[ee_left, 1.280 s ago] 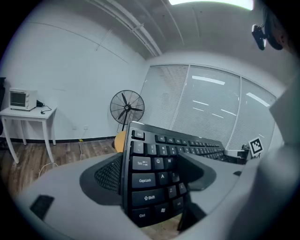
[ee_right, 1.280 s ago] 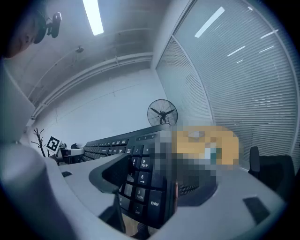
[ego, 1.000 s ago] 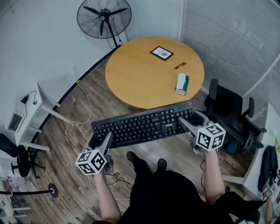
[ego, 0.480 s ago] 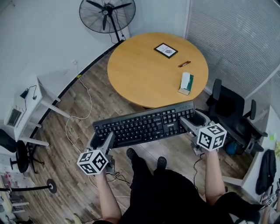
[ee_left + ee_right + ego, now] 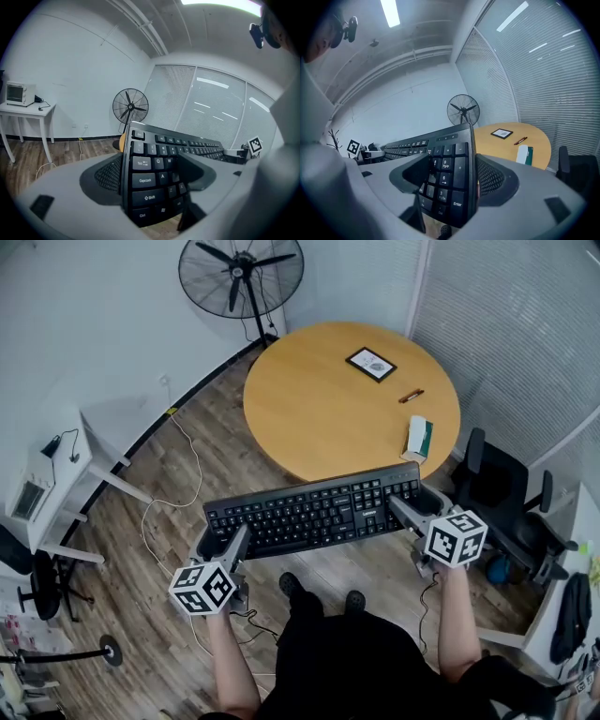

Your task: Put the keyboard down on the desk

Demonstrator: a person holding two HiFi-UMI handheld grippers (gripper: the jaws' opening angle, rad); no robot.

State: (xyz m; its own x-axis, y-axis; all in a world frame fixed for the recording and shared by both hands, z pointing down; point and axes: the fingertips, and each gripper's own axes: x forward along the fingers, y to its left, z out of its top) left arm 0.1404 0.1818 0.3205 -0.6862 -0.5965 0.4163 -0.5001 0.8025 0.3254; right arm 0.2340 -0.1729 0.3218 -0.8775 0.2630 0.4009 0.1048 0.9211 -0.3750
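A black keyboard (image 5: 314,511) hangs in the air above the wooden floor, short of the round wooden desk (image 5: 328,404). My left gripper (image 5: 230,542) is shut on its left end (image 5: 145,180), over the Tab and Caps Lock keys. My right gripper (image 5: 406,509) is shut on its right end (image 5: 450,180), over the number pad. The keyboard lies roughly level between the two, keys facing up. The desk's near edge sits just beyond the keyboard's far side in the head view.
On the desk lie a framed card (image 5: 371,364), a pen (image 5: 411,396) and a white-and-green box (image 5: 418,438). A standing fan (image 5: 240,273) is behind the desk, a black chair (image 5: 506,507) at right, a white side table (image 5: 52,488) at left. Cables (image 5: 178,493) trail on the floor.
The view has shifted, so the desk sits slightly lower and further right in the picture. The keyboard stays held in both grippers, about level, a little closer to the desk edge.
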